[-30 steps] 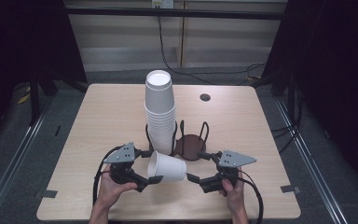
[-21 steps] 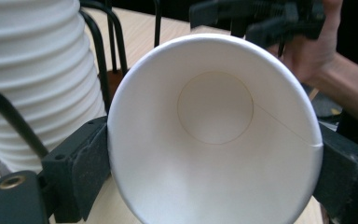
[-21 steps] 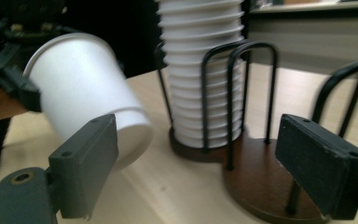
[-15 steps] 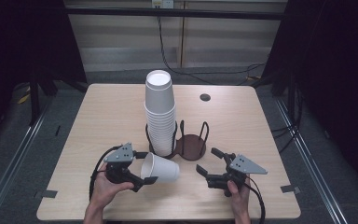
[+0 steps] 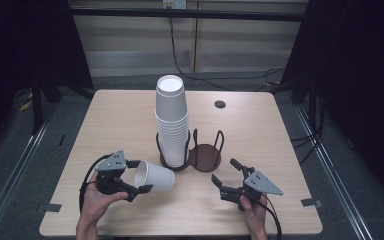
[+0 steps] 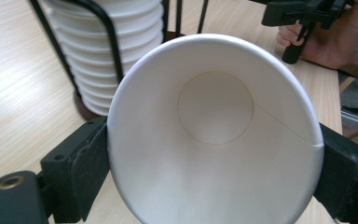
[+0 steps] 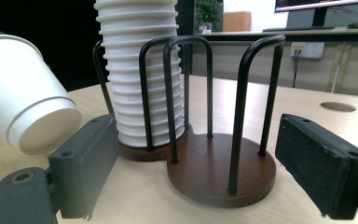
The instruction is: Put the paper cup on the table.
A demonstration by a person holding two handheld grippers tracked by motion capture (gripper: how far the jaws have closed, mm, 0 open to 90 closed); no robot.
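Two round bays make up the cup holder (image 5: 204, 156) on my bench (image 5: 110, 120): the left holds the cup stack (image 5: 172, 120), the right sits bare. My left tool (image 5: 136, 176) clamps a loose cup (image 5: 154, 176) sideways; its view shows the cup's hollow inside. My right tool (image 5: 226, 172) gapes wide.

I see a light wooden table with rounded corners (image 5: 105, 125) and a small round grommet hole (image 5: 220, 104) on grey carpeted floor (image 5: 55, 130) — dark curtains (image 5: 25, 45) flank both sides, black cables (image 5: 180, 55) hanging down a pale panelled wall (image 5: 130, 45).
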